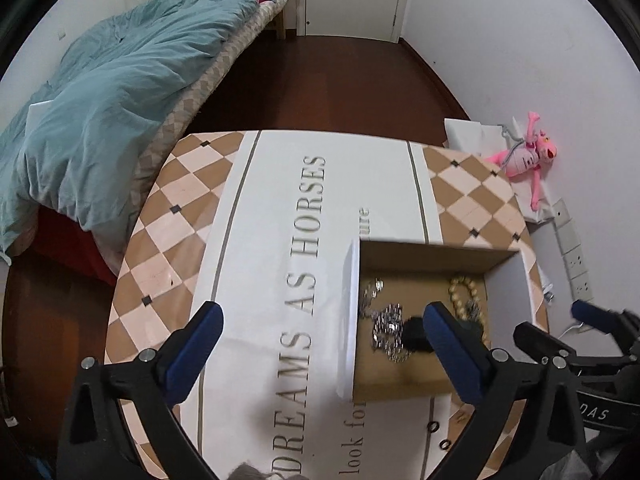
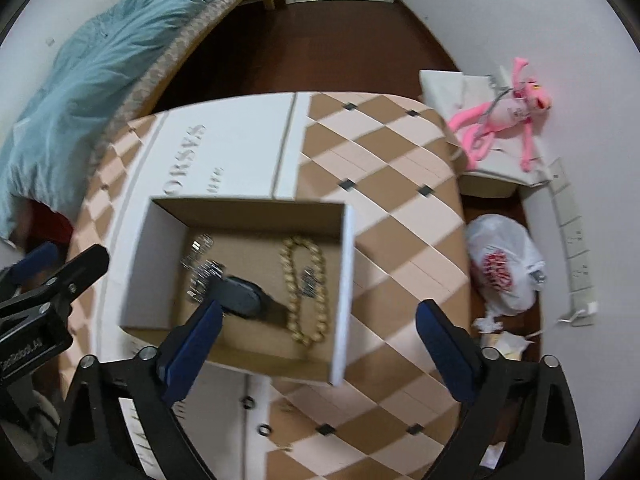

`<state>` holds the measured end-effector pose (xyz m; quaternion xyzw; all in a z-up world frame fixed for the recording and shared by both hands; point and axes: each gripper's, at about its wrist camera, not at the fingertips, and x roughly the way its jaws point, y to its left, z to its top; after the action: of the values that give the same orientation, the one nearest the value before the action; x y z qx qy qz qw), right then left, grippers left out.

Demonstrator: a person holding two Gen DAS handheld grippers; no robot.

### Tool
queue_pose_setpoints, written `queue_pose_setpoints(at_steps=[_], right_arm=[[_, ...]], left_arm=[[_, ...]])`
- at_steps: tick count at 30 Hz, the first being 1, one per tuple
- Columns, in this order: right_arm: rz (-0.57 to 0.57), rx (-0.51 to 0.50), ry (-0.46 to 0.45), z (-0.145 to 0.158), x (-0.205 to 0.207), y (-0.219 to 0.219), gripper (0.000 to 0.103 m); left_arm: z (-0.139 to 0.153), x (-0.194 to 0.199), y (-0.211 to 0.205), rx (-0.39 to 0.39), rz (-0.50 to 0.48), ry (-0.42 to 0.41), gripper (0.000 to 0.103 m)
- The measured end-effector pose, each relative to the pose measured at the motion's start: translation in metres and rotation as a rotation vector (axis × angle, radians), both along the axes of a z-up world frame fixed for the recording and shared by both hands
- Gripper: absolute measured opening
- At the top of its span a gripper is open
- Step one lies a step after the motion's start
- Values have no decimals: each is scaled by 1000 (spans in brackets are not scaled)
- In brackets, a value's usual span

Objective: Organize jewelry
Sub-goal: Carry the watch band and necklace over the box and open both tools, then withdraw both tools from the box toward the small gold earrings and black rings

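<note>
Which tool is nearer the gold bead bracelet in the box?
Right. The right tool straddles the gold bead bracelet from just below; the left tool sits over the box's left wall, bracelet beyond its right finger.

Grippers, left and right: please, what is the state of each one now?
Left gripper: open, holding nothing.
Right gripper: open, holding nothing, above the cardboard box.

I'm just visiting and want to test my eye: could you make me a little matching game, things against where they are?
Things:
1. gold bead bracelet
2. pink plush toy
3. small black rings
4. blue duvet

Places:
A. on the bed
B. inside the cardboard box
C. by the wall, past the table
D. on the tablecloth, outside the box

Pairs: 1-B, 2-C, 3-D, 4-A
</note>
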<state>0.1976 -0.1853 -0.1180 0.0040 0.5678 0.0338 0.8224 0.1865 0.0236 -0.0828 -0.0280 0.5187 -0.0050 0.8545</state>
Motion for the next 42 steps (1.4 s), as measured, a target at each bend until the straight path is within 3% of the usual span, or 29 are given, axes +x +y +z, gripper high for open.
queue_pose_setpoints(at_steps=[9,20,23,27,29,30,31,33,36,40,42], right_arm=[[-31,-31,-18,-4,-25,-8,100],[-46,-1,-176,59,-65,-9,100],[-50,15,-190,62,-82,-10,100],[-62,34,-162,32,-107,-13,100],[-58,49,-109,2,-120,-10,99],[-54,70,-85,-14,-127,-8,94],[-49,84,-66,-27,-131,-6,78],[-44,97,-29,-48,-137,-4,60],[-39,113,-16,-74,-145,3,59],[-22,94,-27,-87,-148,12,58],[-10,71,-49,-88,-147,18,53]], left_arm=[[-6,-23,-11,22,-9,4,102],[51,-56,-14,3,-17,-116,102],[59,-68,-14,17,-15,-138,102],[42,-91,-15,60,-1,-150,102],[14,-100,-16,85,-7,-93,102],[-1,-104,-15,87,-7,-57,102],[-16,-107,-13,87,-1,-27,102],[-39,-112,-10,92,5,21,102],[-62,-118,-7,104,11,55,102],[-76,-124,-5,111,17,80,102],[-77,-125,-5,113,13,81,102]])
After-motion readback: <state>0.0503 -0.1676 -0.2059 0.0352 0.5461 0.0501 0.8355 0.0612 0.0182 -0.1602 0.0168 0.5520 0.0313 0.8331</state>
